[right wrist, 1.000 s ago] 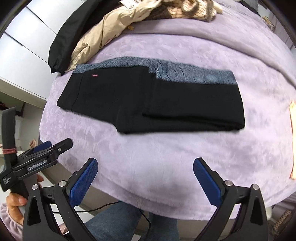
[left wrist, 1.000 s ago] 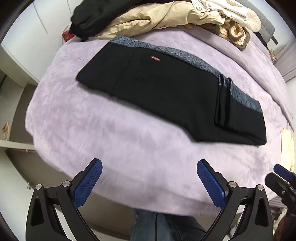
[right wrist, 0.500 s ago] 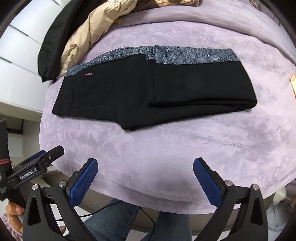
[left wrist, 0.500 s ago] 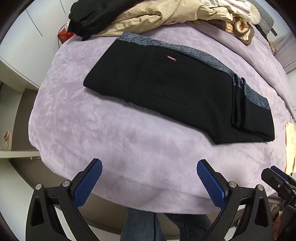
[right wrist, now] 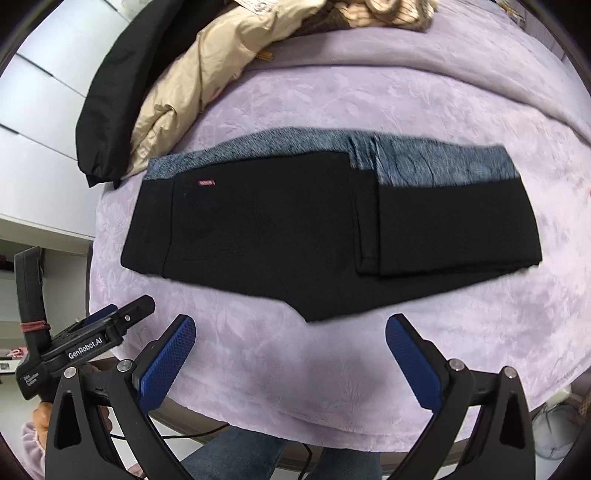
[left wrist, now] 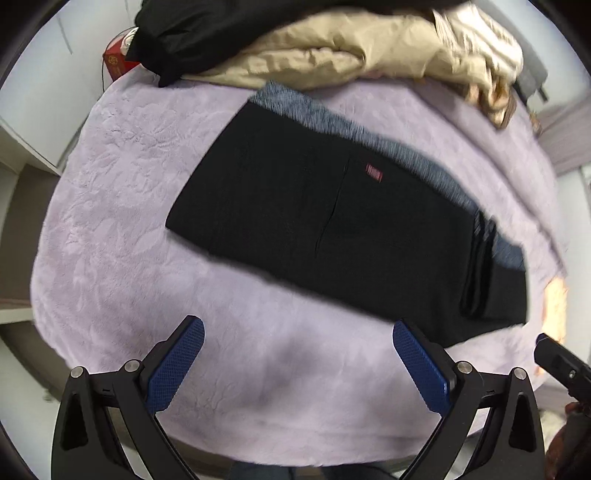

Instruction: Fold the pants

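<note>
Black pants (left wrist: 332, 229) with a grey patterned waistband and a small red label lie flat on the purple bedspread (left wrist: 122, 229), the legs folded back over themselves at the right end. They also show in the right wrist view (right wrist: 295, 236). My left gripper (left wrist: 295, 354) is open and empty, just short of the pants' near edge. My right gripper (right wrist: 291, 350) is open and empty, close to the near edge at the crotch corner. The left gripper (right wrist: 110, 325) also shows at the lower left of the right wrist view.
A beige jacket (left wrist: 332, 55) and a black garment (left wrist: 207, 33) are piled at the far side of the bed, touching the waistband. They also show in the right wrist view (right wrist: 192, 92). White cabinets (right wrist: 33, 122) stand to the left. A red box (left wrist: 118, 64) sits at the far left corner.
Both grippers have moved forward toward the pants, which now look larger and nearer. Both stay open. The pants have not moved.
</note>
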Demonstrator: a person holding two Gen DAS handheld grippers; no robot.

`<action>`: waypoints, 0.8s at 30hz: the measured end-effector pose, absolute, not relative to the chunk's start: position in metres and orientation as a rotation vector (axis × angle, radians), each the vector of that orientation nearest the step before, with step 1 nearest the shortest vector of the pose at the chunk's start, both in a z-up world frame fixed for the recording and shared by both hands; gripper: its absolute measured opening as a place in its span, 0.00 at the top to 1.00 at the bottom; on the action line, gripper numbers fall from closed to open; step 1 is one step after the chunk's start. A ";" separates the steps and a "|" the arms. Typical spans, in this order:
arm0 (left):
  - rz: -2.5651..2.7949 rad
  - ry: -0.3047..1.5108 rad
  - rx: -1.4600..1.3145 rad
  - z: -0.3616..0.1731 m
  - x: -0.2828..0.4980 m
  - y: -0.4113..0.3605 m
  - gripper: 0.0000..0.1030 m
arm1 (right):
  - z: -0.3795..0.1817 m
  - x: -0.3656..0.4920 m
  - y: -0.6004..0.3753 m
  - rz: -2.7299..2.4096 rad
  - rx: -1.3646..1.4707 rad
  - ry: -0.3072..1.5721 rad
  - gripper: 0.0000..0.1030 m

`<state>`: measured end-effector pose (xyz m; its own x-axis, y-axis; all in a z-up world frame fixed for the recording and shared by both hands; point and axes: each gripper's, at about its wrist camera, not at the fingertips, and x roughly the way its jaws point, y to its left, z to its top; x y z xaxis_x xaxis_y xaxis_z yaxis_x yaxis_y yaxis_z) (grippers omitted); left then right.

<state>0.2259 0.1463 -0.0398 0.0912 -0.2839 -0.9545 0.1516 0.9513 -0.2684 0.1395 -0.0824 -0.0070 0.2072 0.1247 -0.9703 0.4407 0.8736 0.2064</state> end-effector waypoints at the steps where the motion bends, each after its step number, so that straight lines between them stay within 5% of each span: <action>1: -0.339 1.430 -0.175 -0.039 0.232 0.153 0.00 | 0.000 0.147 -0.085 -0.215 0.484 1.355 0.00; 9: -0.406 1.392 -0.364 -0.080 0.258 0.177 0.00 | 0.076 0.233 -0.090 -0.019 0.183 1.251 0.00; 19: -0.407 1.401 -0.538 -0.115 0.269 0.176 0.00 | -0.009 0.254 -0.070 0.069 0.244 1.357 0.00; 24: -0.379 1.403 -0.522 -0.121 0.273 0.169 0.00 | 0.010 0.262 -0.074 0.083 0.271 1.318 0.00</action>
<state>0.2733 0.1686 -0.1206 0.1375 -0.5442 -0.8276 -0.0535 0.8303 -0.5548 0.2618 -0.0739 0.0098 0.2525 0.2128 -0.9439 0.0934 0.9656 0.2427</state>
